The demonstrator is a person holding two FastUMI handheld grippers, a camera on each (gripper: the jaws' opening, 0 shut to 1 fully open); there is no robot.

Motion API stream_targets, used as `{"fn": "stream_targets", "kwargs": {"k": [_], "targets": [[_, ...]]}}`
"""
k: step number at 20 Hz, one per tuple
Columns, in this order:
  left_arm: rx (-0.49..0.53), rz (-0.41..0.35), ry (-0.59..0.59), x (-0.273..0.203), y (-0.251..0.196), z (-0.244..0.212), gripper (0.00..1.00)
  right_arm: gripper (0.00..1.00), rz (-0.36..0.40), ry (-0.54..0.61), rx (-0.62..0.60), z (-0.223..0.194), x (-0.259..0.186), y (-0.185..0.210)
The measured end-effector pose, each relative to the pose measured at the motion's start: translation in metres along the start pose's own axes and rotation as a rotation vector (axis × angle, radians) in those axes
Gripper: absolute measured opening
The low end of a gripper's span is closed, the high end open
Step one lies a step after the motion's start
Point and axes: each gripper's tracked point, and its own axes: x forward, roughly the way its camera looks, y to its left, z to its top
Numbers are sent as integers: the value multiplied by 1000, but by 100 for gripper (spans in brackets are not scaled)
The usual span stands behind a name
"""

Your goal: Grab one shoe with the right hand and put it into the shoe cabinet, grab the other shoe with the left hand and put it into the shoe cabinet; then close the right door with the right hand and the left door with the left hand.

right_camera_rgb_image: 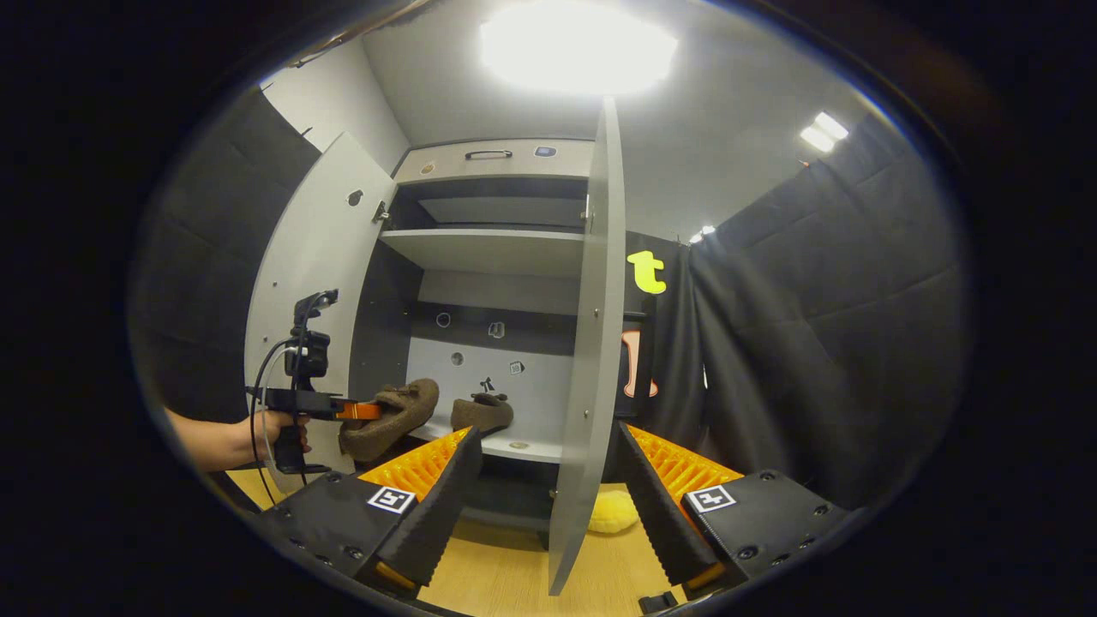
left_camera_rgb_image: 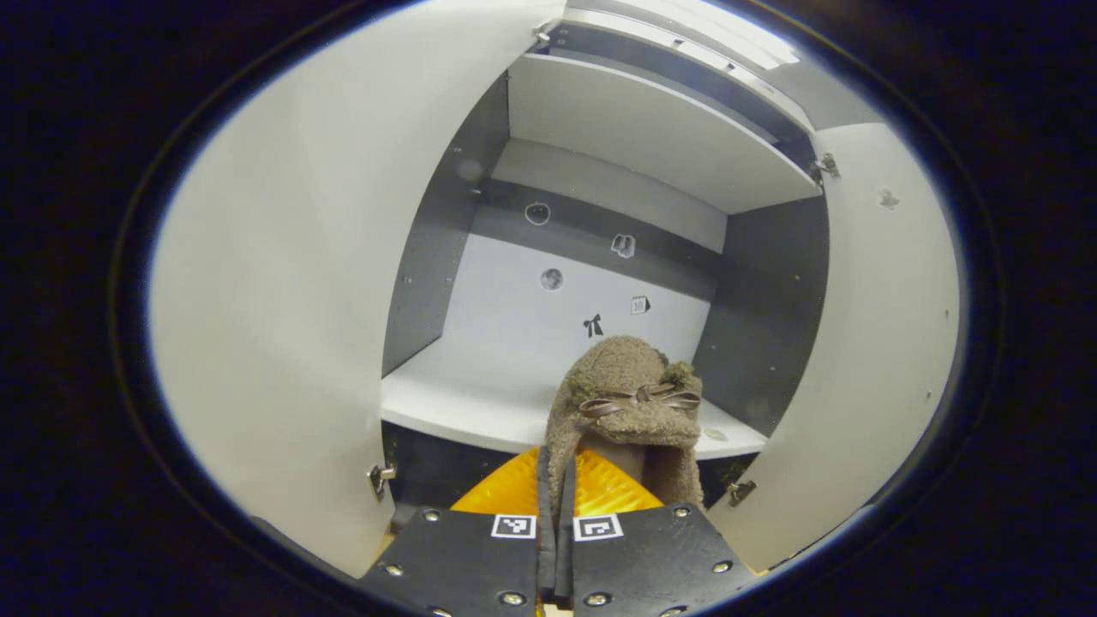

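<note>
The shoe cabinet [right_camera_rgb_image: 493, 163] stands with both doors swung wide. On its lower shelf [right_camera_rgb_image: 523, 446] one brown furry shoe [right_camera_rgb_image: 484, 412] already rests, toe toward the front edge. The second shoe [left_camera_rgb_image: 630, 403], with a small bow on its upper, is clamped by its collar between the closed fingers of the left gripper [left_camera_rgb_image: 555, 523] and hangs over the shelf's front lip, seemingly not yet resting on it, though the angle makes that hard to judge. The shelf surface to the left of it is bare, and the upper shelf [left_camera_rgb_image: 651, 128] sits well above.

The right gripper [right_camera_rgb_image: 548, 506] is spread wide and holds nothing; the edge of the right door [right_camera_rgb_image: 591, 360] stands between its fingers, touching neither. The left door [right_camera_rgb_image: 317, 257] stands just behind the left gripper. A yellow object [right_camera_rgb_image: 613, 512] lies on the wooden floor [right_camera_rgb_image: 497, 574] near the cabinet's foot.
</note>
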Motion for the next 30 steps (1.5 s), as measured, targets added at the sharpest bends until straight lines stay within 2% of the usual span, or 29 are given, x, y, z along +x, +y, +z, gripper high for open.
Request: {"fn": "stream_targets", "kwargs": {"k": [3,4,10,11,12,13,14,17,19,20,21,25,26,27,30], "targets": [[-1,11,-15,38,5,14,1,96,-7,14,3,-5,5,-3],[-5,15,-14,51,5,18,1,99,-9,18,6,-6,6,-3],[-7,42,-4,122,3,41,1,99,-41,35,2,-16,11,-11],[-8,48,2,130,3,44,6,99,-48,38,5,-18,12,-14],[-9,60,11,139,5,45,1,99,-53,43,10,-20,12,-15],[-7,74,29,149,8,42,6,99,-59,47,17,-22,11,-19],[-5,89,63,156,11,36,1,99,-63,50,26,-24,12,-21],[29,117,98,169,18,35,1,99,-71,57,45,-28,16,-22],[48,93,151,171,11,28,9,99,-77,58,53,-30,17,-23],[49,91,163,171,11,31,9,99,-75,61,61,-31,17,-22],[51,86,156,168,8,39,22,99,-75,58,67,-31,17,-21],[114,80,131,146,1,53,96,99,-60,46,81,-28,17,-15],[140,83,115,138,-2,59,96,99,-57,42,86,-26,16,-13],[163,85,95,127,-4,65,100,99,-53,37,93,-25,15,-11],[212,78,15,83,-17,89,96,99,-41,35,120,-21,11,-4]]}}
